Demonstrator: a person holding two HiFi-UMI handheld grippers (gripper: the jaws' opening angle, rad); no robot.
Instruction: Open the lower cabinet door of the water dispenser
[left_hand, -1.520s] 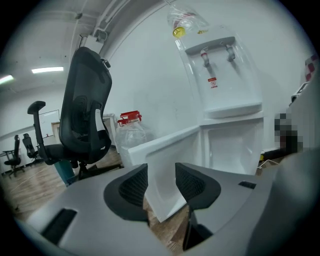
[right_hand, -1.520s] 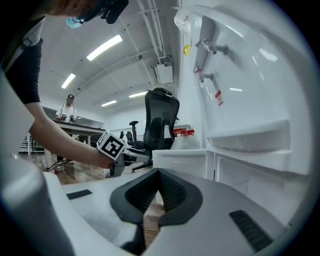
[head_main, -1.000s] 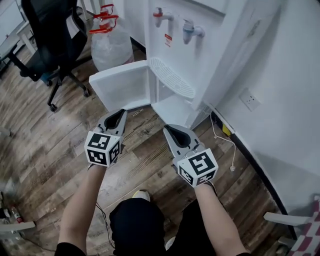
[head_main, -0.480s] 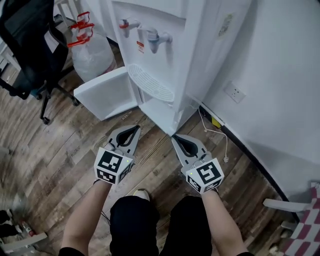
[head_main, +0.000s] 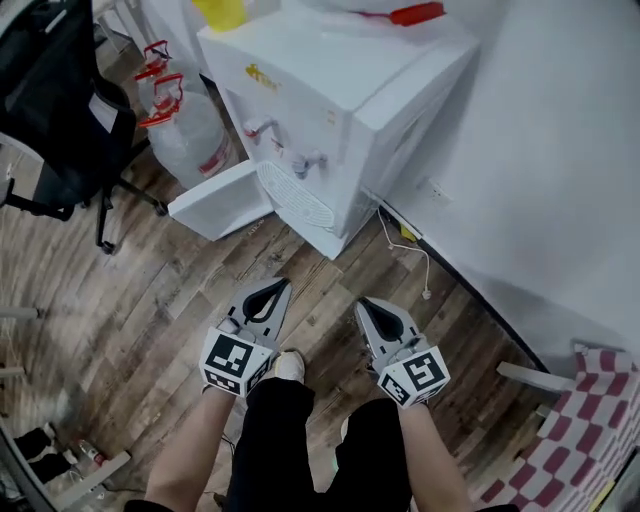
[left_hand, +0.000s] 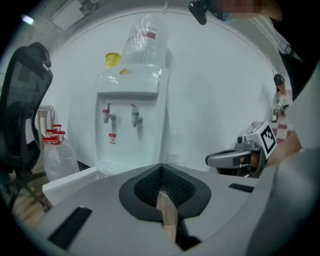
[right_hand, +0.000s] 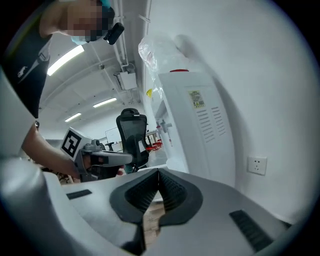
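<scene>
Lower cabinet door (head_main: 218, 203) standing open on far water dispenser (head_main: 350, 100), left gripper (head_main: 272, 288) and right gripper (head_main: 370, 305) near, both closed, empty.

Chair (head_main: 62, 112) left of water dispenser (head_main: 340, 100)

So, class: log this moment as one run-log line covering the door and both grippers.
white water dispenser: upright | white lower cabinet door: swung open | left gripper: shut, empty | right gripper: shut, empty | both: clear of door

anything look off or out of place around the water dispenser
The lower cabinet door of the water dispenser stands wide open over the wooden floor, and a white cable trails loose on the floor beside it. No spill or damage shows.
</scene>
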